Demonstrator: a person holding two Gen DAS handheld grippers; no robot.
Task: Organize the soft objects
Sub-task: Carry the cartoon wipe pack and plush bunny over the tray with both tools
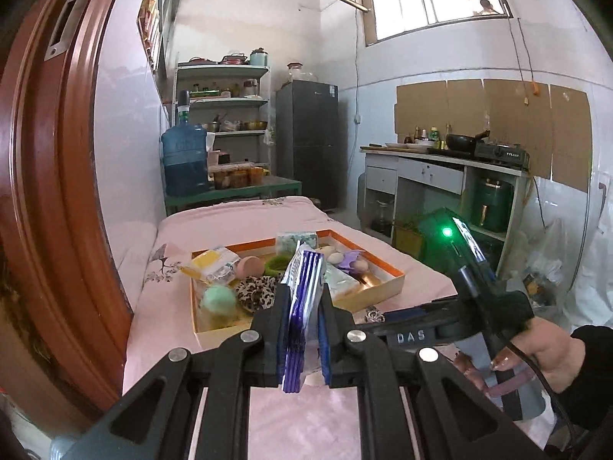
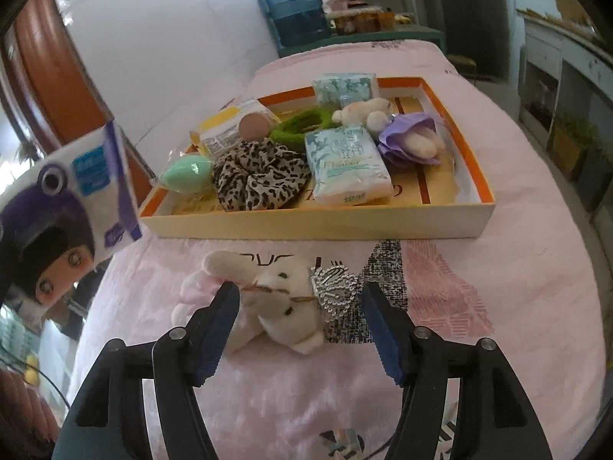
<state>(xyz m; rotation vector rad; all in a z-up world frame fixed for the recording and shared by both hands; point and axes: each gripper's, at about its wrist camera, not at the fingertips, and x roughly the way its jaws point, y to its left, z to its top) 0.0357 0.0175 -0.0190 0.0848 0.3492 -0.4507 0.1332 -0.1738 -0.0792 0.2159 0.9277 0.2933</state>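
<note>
My left gripper (image 1: 303, 306) is shut on a white and purple tissue pack (image 1: 302, 291) and holds it in the air in front of the orange-rimmed tray (image 1: 387, 291). The pack also shows at the left of the right wrist view (image 2: 95, 188). My right gripper (image 2: 300, 303) is open, low over the pink blanket, its fingers on either side of a white plush bunny (image 2: 276, 303) with a silver crown (image 2: 335, 287). The tray (image 2: 318, 222) holds a leopard scrunchie (image 2: 260, 176), a mint sponge (image 2: 189, 172), tissue packs (image 2: 346, 165) and other soft items.
The tray lies on a bed with a pink blanket (image 2: 479, 268). A brown wooden door frame (image 1: 49, 191) stands at the left. Beyond the bed are a blue water jug (image 1: 184, 161), shelves, a fridge (image 1: 308, 142) and a kitchen counter (image 1: 440, 161).
</note>
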